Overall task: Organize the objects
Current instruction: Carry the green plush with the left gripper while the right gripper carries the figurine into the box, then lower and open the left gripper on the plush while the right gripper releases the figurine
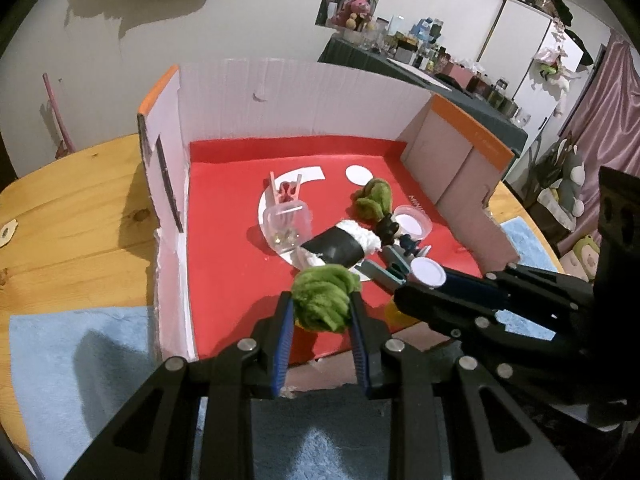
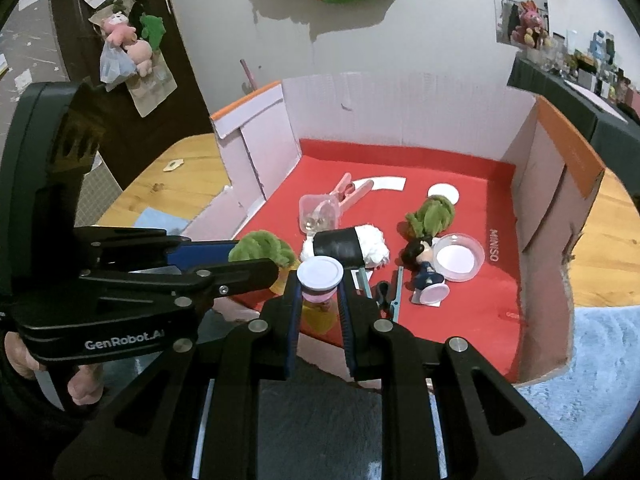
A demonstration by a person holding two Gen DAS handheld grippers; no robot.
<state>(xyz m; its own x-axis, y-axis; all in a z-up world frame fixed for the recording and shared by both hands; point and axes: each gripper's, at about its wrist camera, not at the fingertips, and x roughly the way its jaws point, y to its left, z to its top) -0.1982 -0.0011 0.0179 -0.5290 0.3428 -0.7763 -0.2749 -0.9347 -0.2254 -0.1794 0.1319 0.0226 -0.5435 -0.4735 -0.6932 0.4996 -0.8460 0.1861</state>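
Now, from the left wrist view, your left hand-held gripper [image 1: 320, 312] pinches a green plush [image 1: 325, 297] over the near edge of the box [image 1: 296, 92], whose red floor carries a second green plush [image 1: 374, 199], a black-and-white roll [image 1: 340, 245] and a clear cup [image 1: 289, 227]. From the right wrist view, your right hand-held gripper [image 2: 319, 292] grips a white-lidded jar [image 2: 320, 277] just beside a figurine [image 2: 425, 264].

Fuzzy green plush tuft [image 1: 325, 297], matt red cardboard box floor [image 1: 224, 248], wooden table [image 1: 76, 216].
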